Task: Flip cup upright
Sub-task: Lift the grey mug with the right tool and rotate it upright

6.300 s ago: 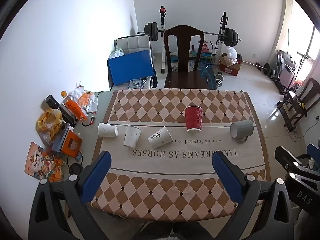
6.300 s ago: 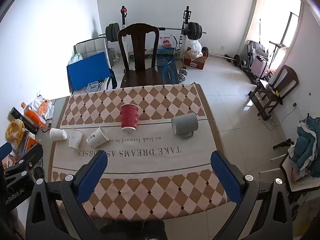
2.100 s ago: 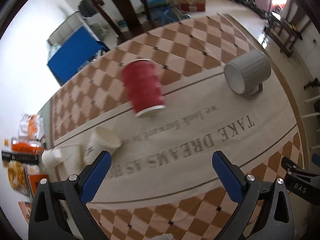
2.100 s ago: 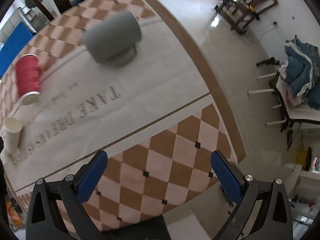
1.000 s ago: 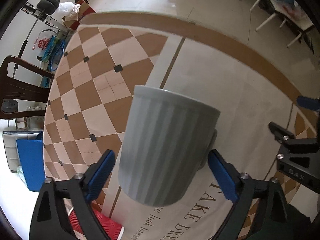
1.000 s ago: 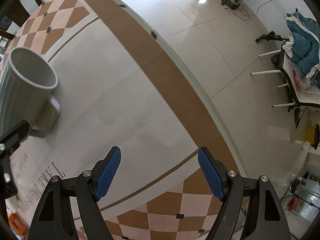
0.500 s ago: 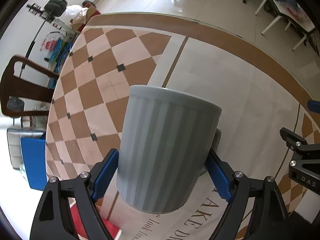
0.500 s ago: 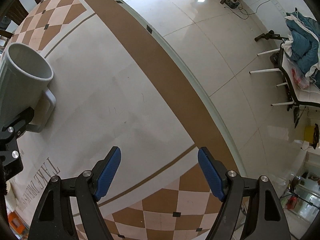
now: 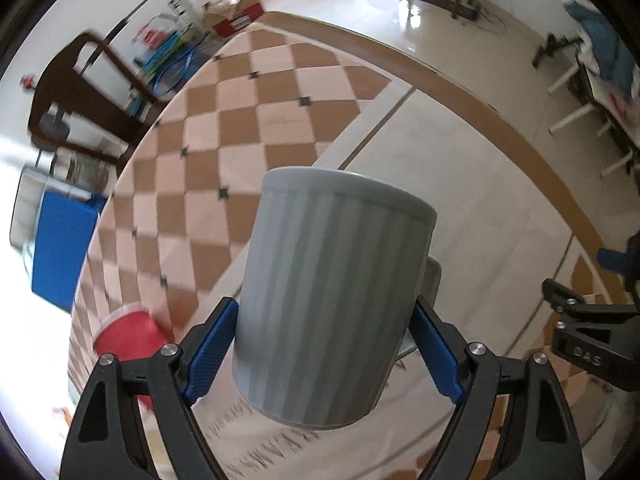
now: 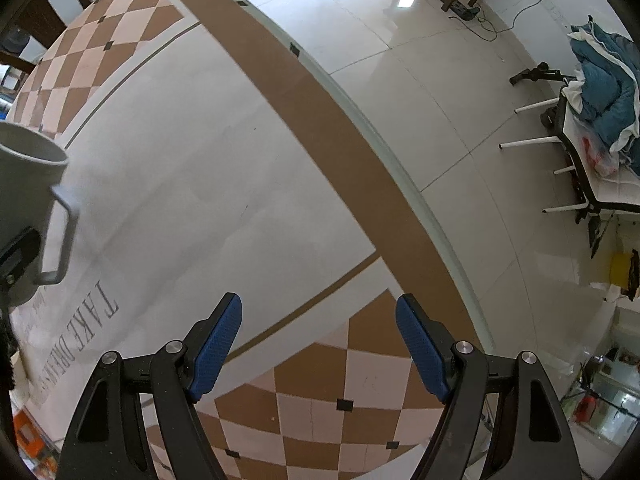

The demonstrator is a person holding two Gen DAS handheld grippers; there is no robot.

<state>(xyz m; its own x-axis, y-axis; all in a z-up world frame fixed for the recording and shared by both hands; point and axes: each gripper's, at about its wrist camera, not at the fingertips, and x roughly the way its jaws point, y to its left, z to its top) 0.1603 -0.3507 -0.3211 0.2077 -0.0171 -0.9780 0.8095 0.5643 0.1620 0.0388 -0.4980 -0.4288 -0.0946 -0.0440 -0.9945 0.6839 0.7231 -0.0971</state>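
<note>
The ribbed grey mug (image 9: 332,300) sits clamped between the blue pads of the left gripper (image 9: 324,344), over the chequered tablecloth (image 9: 240,128). A red paper cup (image 9: 128,340) lies just left, partly hidden. The right gripper (image 10: 319,344) hovers nearby, jaws apart and holding nothing; the mug's underside is hidden

Mug (image 9: 332,300) between left hand-held gripper (image 9: 324,344) fingers
</note>
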